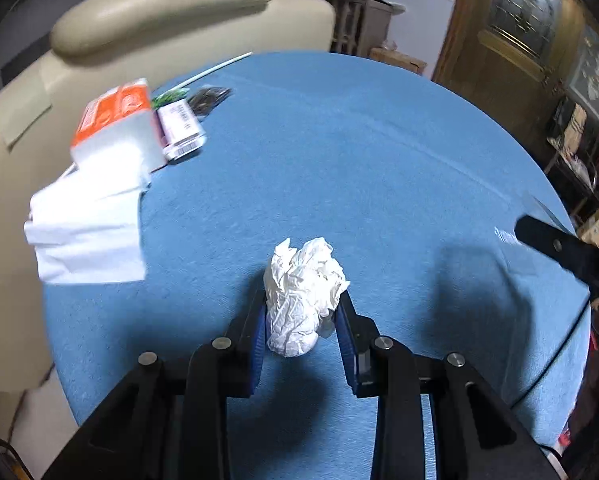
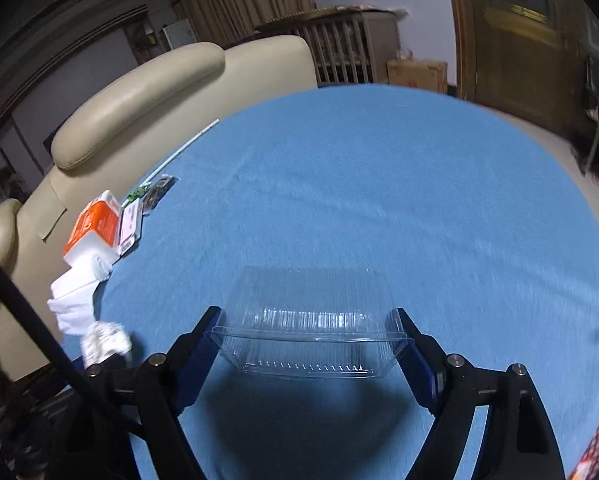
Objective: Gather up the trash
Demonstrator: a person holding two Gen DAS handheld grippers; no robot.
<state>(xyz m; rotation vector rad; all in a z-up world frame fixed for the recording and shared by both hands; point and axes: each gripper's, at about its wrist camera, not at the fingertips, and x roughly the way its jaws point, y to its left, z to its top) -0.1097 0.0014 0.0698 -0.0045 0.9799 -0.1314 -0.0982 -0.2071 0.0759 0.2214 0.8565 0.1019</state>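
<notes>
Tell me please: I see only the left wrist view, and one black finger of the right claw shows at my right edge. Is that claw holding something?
Observer: Yes. The right claw is shut on a clear plastic container, with one pad pressing on each end of it.
Operator: Is there anything inside the container?
Observer: It looks empty. The blue tablecloth shows through its ribbed walls.
</notes>
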